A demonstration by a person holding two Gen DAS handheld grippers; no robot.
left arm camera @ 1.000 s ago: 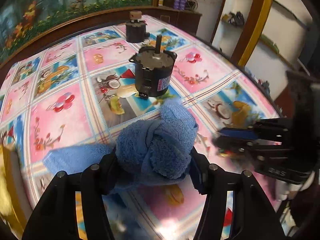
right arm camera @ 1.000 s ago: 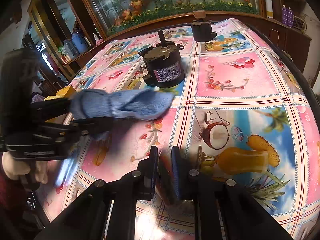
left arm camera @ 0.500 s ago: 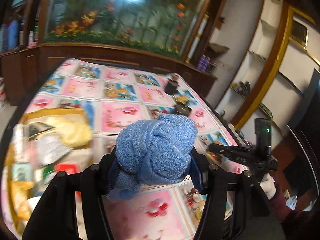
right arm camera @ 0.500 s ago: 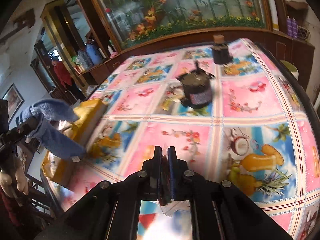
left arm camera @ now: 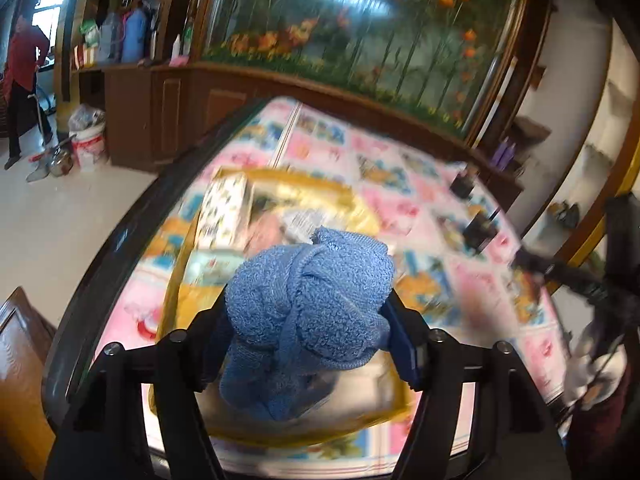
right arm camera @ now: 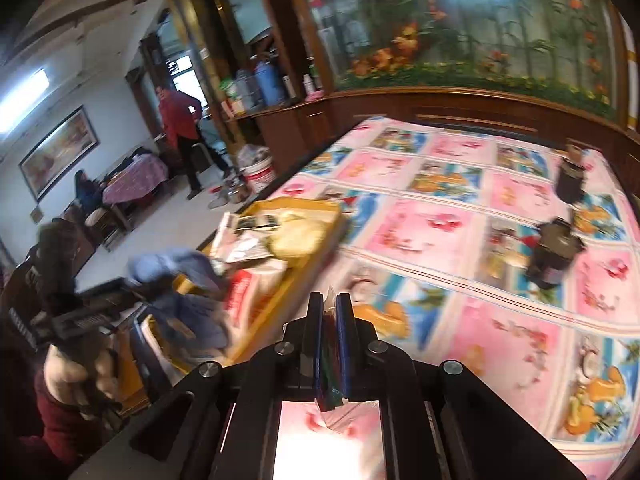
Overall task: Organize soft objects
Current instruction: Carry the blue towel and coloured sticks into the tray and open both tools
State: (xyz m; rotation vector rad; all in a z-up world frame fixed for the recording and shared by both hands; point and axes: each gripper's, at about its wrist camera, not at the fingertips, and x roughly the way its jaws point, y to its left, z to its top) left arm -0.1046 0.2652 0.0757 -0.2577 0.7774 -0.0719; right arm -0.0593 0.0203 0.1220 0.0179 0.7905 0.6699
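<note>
From the left wrist, the left gripper (left arm camera: pixel 308 316) squeezes a fuzzy blue knotted towel (left arm camera: pixel 308 312) over the full yellow tray (left arm camera: pixel 176 280). Its loose tail may catch the rim and spill out.

From the right wrist, the right gripper (right arm camera: pixel 330 320) is pinched on a thin clear wrapper (right arm camera: pixel 331 396) – above the pink picture tablecloth (right arm camera: pixel 500 336); a big fish tank (right arm camera: pixel 460 24) stands behind.

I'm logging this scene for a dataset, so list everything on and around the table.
Towel: one, blue, bunched in the left tongs over the tray.
Tray: one, yellow, at the table's left edge, holding packets.
Motors: two, black, far right of the table.
Tablecloth: one, pink and blue fruit print.
Bucket: one, white, on the floor.
Left tongs: shut on the towel.
Right tongs: shut on a thin clear wrapper.
</note>
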